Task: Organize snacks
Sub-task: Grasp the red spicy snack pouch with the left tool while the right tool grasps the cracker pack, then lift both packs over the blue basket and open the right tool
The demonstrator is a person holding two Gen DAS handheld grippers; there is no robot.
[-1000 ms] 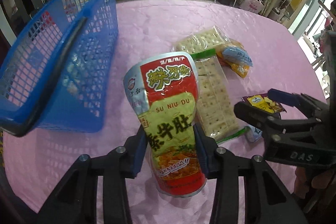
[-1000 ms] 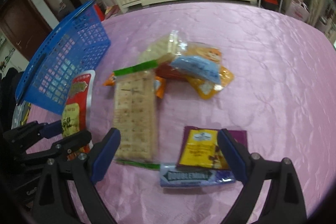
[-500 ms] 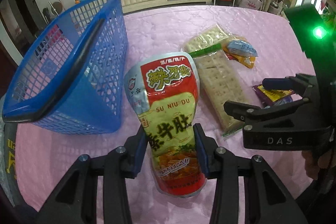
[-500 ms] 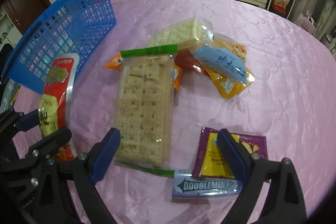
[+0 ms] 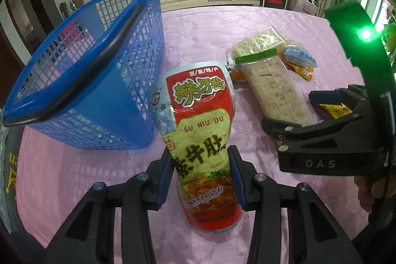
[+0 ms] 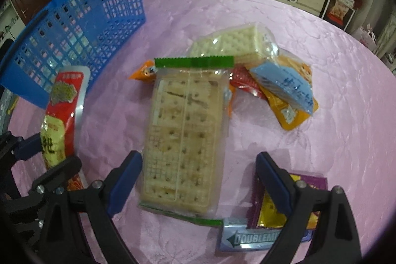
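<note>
1. On the pink tabletop (image 5: 247,24): blue basket (image 5: 104,71), empty as far as the mesh shows.
2. Left tongs (image 5: 201,175) clamped on red snack pouch (image 5: 203,130), held beside basket.
3. Right tongs (image 6: 198,180) spread wide over cracker pack (image 6: 185,135), not gripping.

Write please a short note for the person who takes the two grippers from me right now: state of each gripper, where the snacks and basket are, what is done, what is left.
Left gripper: shut on the red snack pouch, held upright beside the blue basket.
Right gripper: open, holding nothing, over the near end of the long cracker pack.
On the pink tablecloth: second cracker pack, orange and blue sachets, Doublemint gum, purple packet.
Done: pouch picked up. No snack is visible in the basket.
Left: put the pouch in the basket, then probably the crackers and the rest.
</note>
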